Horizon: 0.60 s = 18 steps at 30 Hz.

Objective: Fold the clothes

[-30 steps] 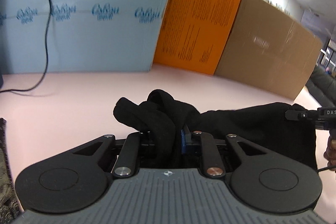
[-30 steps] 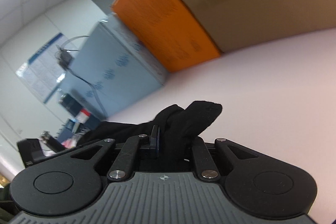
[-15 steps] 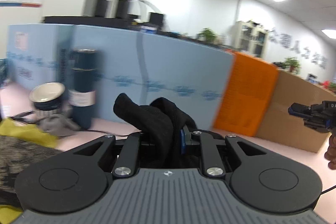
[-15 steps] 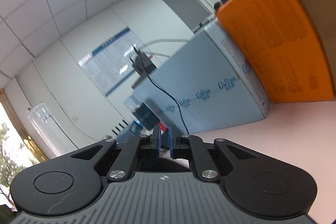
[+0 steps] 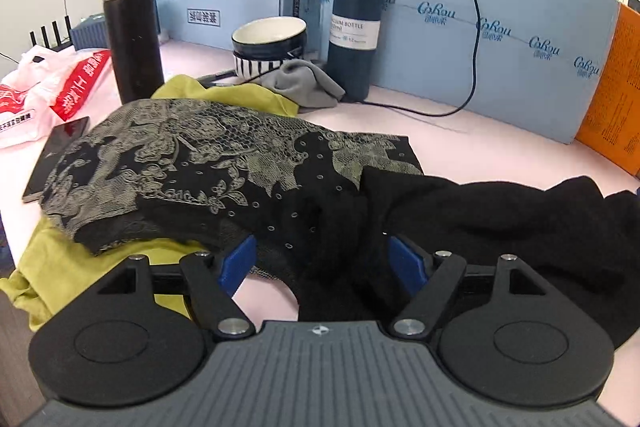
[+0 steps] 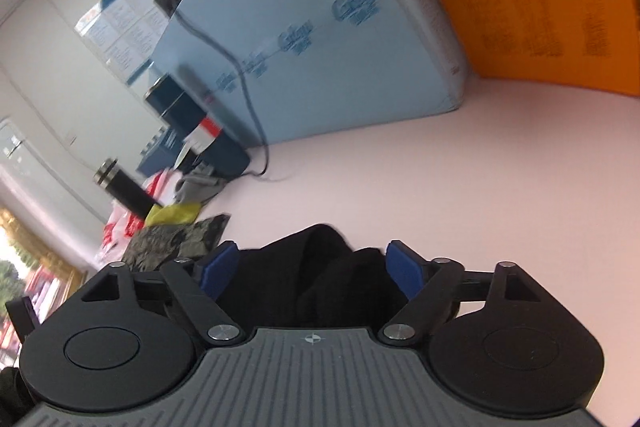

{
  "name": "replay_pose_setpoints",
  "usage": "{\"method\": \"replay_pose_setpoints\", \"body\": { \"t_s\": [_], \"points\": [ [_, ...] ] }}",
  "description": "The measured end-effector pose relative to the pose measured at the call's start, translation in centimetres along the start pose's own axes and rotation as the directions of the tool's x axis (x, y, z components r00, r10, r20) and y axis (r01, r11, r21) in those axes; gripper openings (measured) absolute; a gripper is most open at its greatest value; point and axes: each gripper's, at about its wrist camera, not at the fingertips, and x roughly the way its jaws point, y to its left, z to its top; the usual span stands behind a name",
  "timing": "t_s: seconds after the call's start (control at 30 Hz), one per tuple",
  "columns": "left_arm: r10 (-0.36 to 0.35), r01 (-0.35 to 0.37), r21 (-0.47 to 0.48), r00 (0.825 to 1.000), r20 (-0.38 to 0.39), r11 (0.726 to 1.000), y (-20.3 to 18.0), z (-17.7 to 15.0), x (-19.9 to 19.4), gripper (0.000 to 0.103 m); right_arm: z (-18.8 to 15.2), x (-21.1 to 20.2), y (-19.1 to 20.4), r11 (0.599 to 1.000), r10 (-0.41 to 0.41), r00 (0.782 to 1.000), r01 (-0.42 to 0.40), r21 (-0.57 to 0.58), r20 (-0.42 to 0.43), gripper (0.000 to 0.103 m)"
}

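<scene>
Left wrist view: the left gripper (image 5: 322, 259) is opening, its blue pads clear of the black garment (image 5: 500, 219) that lies bunched between them on the pink bench (image 5: 500, 143). A lace-patterned top (image 5: 192, 155) sits on a yellow-green cloth (image 5: 72, 267) just left of it.

Right wrist view, kinda blurry: the right gripper (image 6: 312, 269) is opening too, with the black garment (image 6: 316, 279) heaped between its jaws, not pinched.

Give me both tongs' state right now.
Left tongs: opening, crumpled black knit garment loose between them, not gripped.
Right tongs: opening, same garment between them, not gripped.
</scene>
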Motion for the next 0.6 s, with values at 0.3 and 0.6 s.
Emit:
{"method": "replay_pose_setpoints", "body": {
  "t_s": [0.3, 0.6],
  "points": [
    [0.008, -0.008, -0.001, 1.0, -0.007, 1.0, -0.8, 0.1, 0.5, 0.08, 0.2, 7.8, 2.8, 0.946, -0.086, 0.976, 0.017, -0.323, -0.2, 0.008],
    [0.063, -0.061, 0.038, 0.996, -0.058, 0.997, -1.7, -0.3, 1.2, 0.082, 2.7, 8.3, 4.2, 0.831, -0.258, 0.961, 0.166, -0.531, -0.103, 0.009]
  ]
}}
